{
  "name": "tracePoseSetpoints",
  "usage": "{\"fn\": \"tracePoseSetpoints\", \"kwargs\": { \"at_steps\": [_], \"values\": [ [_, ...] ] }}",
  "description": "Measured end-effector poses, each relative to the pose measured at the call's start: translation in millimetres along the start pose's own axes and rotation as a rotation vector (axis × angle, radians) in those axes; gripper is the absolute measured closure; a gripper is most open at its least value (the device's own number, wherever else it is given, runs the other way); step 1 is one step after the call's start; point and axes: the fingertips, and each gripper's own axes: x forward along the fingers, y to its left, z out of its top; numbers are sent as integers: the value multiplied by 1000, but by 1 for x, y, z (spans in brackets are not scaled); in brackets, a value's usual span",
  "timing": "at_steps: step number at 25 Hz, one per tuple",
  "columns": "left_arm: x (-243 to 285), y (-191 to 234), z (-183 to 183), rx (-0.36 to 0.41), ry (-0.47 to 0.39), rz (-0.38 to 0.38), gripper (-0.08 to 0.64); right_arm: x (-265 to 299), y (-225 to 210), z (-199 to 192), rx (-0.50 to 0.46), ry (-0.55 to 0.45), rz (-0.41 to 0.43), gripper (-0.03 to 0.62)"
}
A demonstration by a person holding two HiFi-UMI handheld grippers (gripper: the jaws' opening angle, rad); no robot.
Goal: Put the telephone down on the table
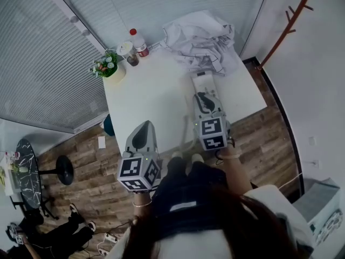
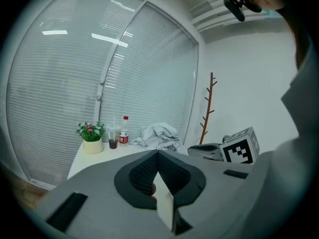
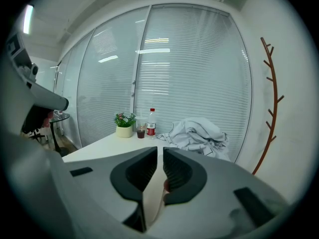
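A pale, flat telephone (image 1: pixel 203 81) lies on the white table (image 1: pixel 156 96), just past the tips of my right gripper (image 1: pixel 205 95). In the right gripper view the right gripper (image 3: pixel 160 151) shows a narrow slit between its jaws, and I cannot see the telephone there. My left gripper (image 1: pixel 144 124) hovers at the table's near edge, to the left of the right one and away from the telephone. In the left gripper view the left gripper (image 2: pixel 158 156) has its jaws meeting at the tip, with nothing held.
At the table's far edge stand a potted plant (image 1: pixel 109 66), a cup (image 1: pixel 129 53) and a red-capped bottle (image 1: pixel 140 43). A crumpled white cloth (image 1: pixel 202 39) fills the far right corner. A brown coat stand (image 1: pixel 285 23) rises to the right. A dark round side table (image 1: pixel 27 171) stands at the left.
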Motion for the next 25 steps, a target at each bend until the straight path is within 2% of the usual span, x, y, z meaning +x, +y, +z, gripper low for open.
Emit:
{"fn": "tracePoseSetpoints", "kwargs": {
  "at_steps": [6,15,25],
  "values": [
    [6,6,0,9,17,-39,561,5,5,-6,13,25,-15,526],
    [12,15,3,16,28,-76,561,14,13,-19,11,76,-31,443],
    [22,21,3,33,41,-94,560,23,9,-34,20,124,-51,416]
  ]
}}
